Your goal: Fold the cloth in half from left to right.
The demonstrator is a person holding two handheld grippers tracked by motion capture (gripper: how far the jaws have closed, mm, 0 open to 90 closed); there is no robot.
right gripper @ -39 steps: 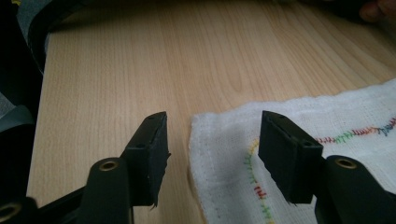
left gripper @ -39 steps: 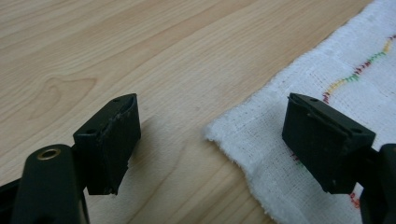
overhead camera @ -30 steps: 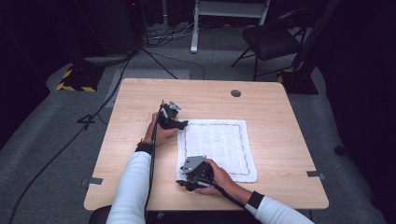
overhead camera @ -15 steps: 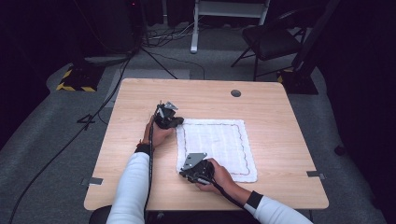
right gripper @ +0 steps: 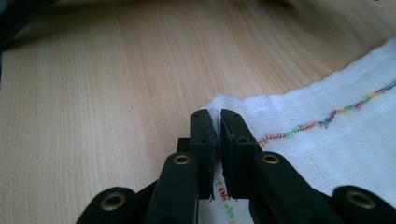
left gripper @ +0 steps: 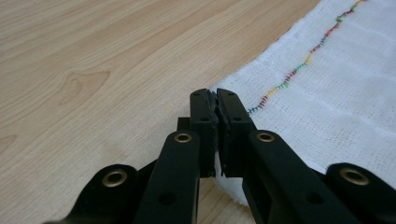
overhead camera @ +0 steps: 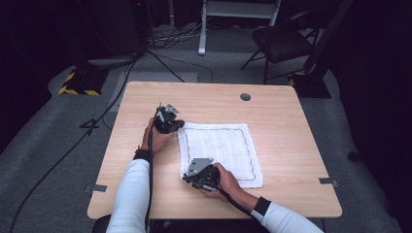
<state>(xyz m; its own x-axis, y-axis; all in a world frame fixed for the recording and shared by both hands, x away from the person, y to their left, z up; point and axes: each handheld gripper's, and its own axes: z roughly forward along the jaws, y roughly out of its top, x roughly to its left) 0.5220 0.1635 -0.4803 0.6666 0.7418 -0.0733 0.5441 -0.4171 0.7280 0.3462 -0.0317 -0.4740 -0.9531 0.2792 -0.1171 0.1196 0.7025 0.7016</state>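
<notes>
**Both tools pinch corners of the white cloth**

High view: the left tool [overhead camera: 167, 119] sits at the far-left corner of the white cloth [overhead camera: 221, 151], and the right tool [overhead camera: 200, 175] at the near-left corner, each carried in a hand. The cloth lies flat on the wooden surface [overhead camera: 286, 145], spreading out to the right of both tools. Bare wood runs all round it: a wide strip to the left of the tools, a band beyond the left tool up to the far edge, a narrower band below the right tool to the near edge. A round grommet [overhead camera: 245, 97] sits well beyond the cloth.

Left gripper view: the left tool [left gripper: 215, 100] has just been closing and its jaws are now pressed together on the cloth's [left gripper: 345, 93] corner, a sliver of white fabric between the pads. The coloured stitch line [left gripper: 299, 70] runs away to the right; open wood lies to the left.

Right gripper view: the right tool [right gripper: 215, 116] has likewise just been closing, and its jaws clamp the cloth's [right gripper: 327, 149] corner, white fabric showing in the slit between them. Bare wood lies ahead and to the left.
</notes>
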